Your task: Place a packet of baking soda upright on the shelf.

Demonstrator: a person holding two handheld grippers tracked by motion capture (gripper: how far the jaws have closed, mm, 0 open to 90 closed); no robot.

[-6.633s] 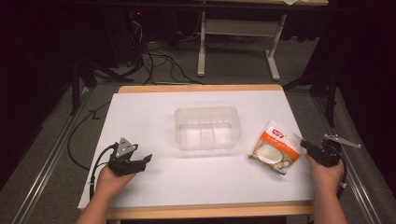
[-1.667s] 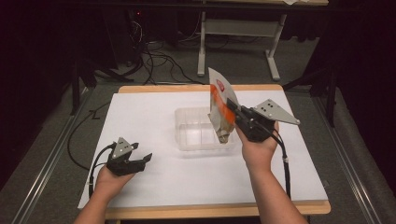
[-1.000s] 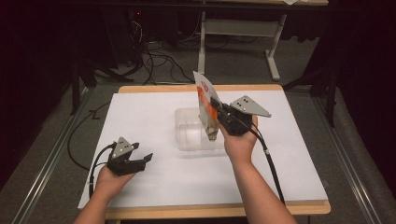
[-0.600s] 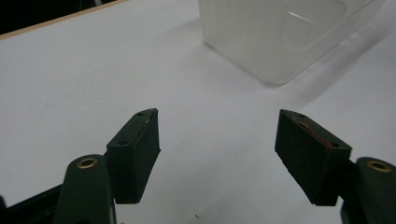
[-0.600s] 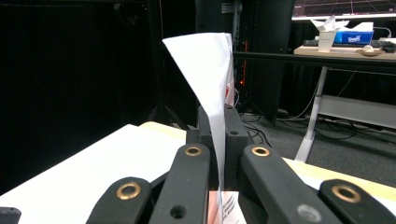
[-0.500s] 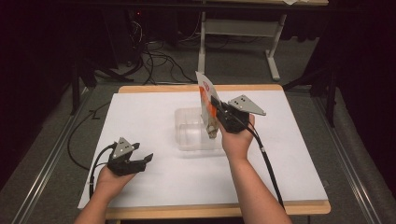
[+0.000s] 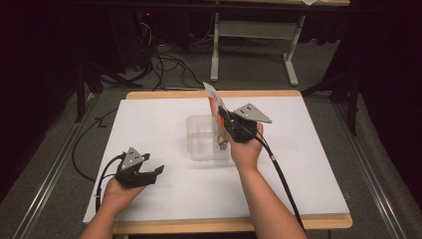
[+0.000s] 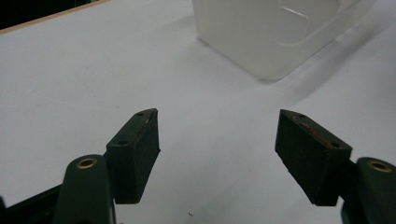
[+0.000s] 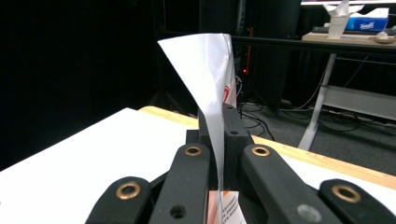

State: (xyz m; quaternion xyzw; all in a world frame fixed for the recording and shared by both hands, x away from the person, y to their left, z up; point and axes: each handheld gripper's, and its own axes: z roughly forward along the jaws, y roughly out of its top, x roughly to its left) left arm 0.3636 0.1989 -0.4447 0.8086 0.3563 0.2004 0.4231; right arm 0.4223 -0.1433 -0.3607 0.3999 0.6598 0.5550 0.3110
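A white and orange snack bag (image 7: 215,103) hangs edge-up above the clear plastic tub (image 7: 201,144) in the middle of the white table. My right gripper (image 7: 224,121) is shut on the bag's upper part, and the bag's lower end dips into the tub's right side. In the right gripper view the bag (image 9: 210,93) rises as a thin white sheet pinched between the two jaws of my right gripper (image 9: 218,135). My left gripper (image 7: 149,172) rests open on the table at the front left. Beyond its spread jaws (image 8: 217,144), the tub (image 8: 275,32) stands apart.
The white table cover (image 7: 308,149) has bare room to the right and front. Cables (image 7: 278,174) trail from both grippers toward the front edge. Beyond the table stand a desk frame (image 7: 251,35) and floor cables. A tissue box (image 9: 369,21) sits on a far desk.
My right gripper picked the bag up from the table's right side, carried it left over the tub and lowered it slightly into the tub. The left gripper stayed put.
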